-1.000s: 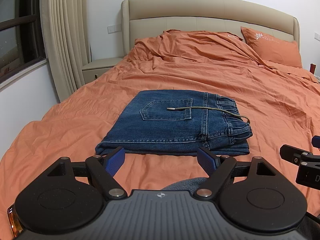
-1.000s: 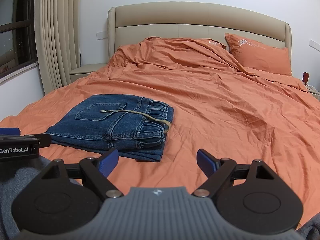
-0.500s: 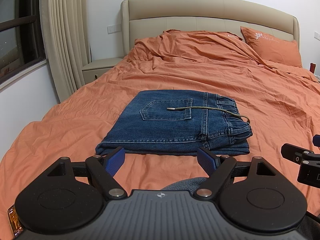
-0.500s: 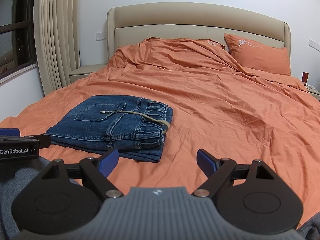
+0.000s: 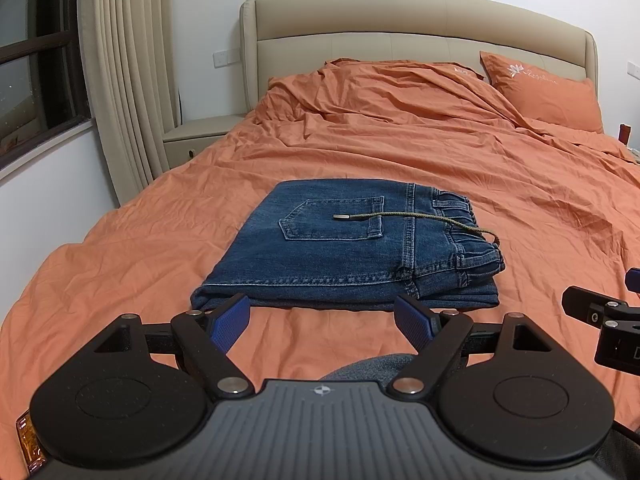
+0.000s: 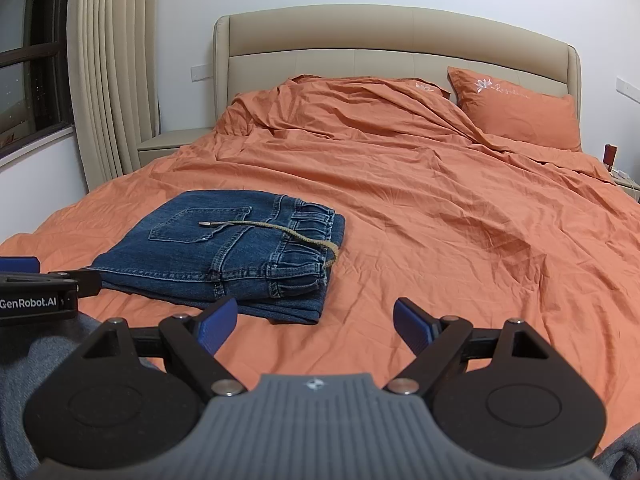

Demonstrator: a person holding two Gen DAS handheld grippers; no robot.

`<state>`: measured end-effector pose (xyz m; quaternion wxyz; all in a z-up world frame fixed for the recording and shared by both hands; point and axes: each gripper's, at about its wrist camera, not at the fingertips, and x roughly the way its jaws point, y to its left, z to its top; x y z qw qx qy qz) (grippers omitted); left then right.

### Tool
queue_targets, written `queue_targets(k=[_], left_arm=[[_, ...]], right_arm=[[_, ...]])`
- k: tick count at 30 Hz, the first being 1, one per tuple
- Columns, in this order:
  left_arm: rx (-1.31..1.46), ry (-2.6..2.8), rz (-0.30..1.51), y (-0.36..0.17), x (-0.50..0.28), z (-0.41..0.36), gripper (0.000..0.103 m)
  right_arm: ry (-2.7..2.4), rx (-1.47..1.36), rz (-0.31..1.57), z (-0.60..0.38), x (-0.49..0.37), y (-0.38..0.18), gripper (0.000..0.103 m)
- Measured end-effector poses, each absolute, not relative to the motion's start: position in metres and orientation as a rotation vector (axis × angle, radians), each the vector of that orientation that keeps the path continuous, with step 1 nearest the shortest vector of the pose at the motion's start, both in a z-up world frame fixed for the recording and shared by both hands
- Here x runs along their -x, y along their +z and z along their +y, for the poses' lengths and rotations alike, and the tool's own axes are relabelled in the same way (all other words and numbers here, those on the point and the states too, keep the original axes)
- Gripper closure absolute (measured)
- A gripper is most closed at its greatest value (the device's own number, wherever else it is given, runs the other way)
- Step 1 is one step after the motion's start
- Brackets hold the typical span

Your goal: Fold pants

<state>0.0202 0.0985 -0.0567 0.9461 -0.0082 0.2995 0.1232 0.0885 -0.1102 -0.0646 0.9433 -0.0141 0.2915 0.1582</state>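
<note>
Blue denim pants (image 5: pixel 352 252) lie folded in a flat rectangle on the orange bed, back pocket up, with a tan drawstring (image 5: pixel 416 218) across the top. They also show in the right wrist view (image 6: pixel 228 256), left of centre. My left gripper (image 5: pixel 324 320) is open and empty, held just in front of the near edge of the pants. My right gripper (image 6: pixel 316 320) is open and empty, near the front right corner of the pants, not touching them. Each gripper shows at the edge of the other's view.
The orange sheet (image 5: pixel 500 184) is wrinkled, with a bunched duvet (image 5: pixel 380 92) and a pillow (image 5: pixel 548 92) by the beige headboard. A nightstand (image 5: pixel 200 136), curtain (image 5: pixel 124 80) and window stand at the left. Grey cloth (image 6: pixel 36 356) lies below the grippers.
The right wrist view has shifted slightly. The pants and both open grippers are otherwise the same.
</note>
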Motion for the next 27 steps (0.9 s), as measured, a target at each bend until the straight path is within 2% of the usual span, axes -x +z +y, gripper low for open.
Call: queue_targets(k=[27], left_arm=[[0.008,0.238,0.601,-0.0541,-0.0183,0.0997,0.009]], right_arm=[[0.316,0.037,0.605,-0.106,-0.0877,-0.0635,0.021]])
